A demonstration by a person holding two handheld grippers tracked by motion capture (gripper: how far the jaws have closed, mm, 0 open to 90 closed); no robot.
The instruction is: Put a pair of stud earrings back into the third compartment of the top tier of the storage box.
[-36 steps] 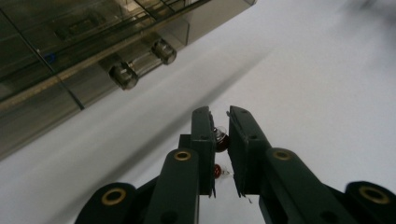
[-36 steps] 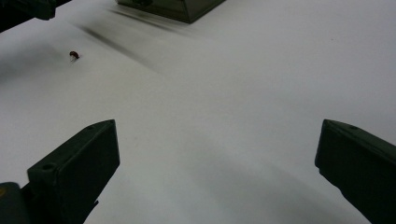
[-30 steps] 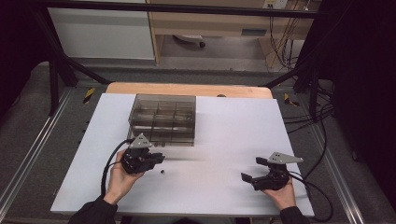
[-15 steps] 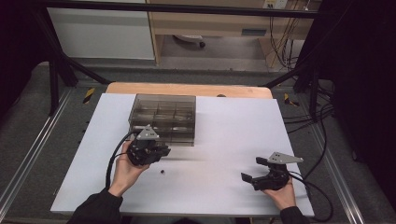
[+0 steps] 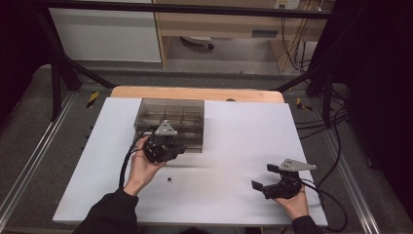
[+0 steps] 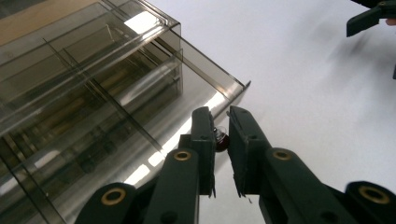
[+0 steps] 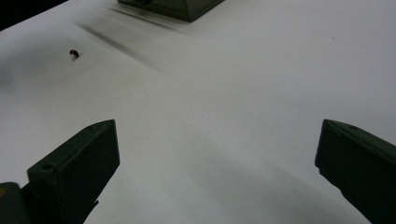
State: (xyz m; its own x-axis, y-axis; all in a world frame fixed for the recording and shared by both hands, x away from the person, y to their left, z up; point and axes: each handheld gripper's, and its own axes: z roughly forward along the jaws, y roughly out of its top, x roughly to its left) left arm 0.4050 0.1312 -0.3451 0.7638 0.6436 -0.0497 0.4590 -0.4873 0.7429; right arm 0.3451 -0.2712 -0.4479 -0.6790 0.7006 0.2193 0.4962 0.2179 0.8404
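Observation:
A smoky see-through compartment box (image 5: pixel 170 117) stands at the back left of the white table top (image 5: pixel 243 141). My left gripper (image 5: pixel 179 149) hovers at the box's front edge, raised off the table. In the left gripper view it (image 6: pixel 219 116) is shut on a small dark red part with a clear tip (image 6: pixel 221 138), right beside the box's near corner (image 6: pixel 233 88). A second small dark part (image 5: pixel 169 179) lies loose on the table below that hand, also visible far left in the right gripper view (image 7: pixel 73 53). My right gripper (image 5: pixel 265 176) rests open at the front right, with nothing between its jaws (image 7: pixel 217 140).
A wooden strip (image 5: pixel 195 92) shows behind the white sheet. Black cables trail from both grippers, one looping left of the left hand (image 5: pixel 125 163). The other gripper's jaw tip (image 6: pixel 369 14) shows at the top right of the left gripper view.
My left gripper has risen and moved toward the box with the small part in it. The loose part on the table and the right gripper have stayed put.

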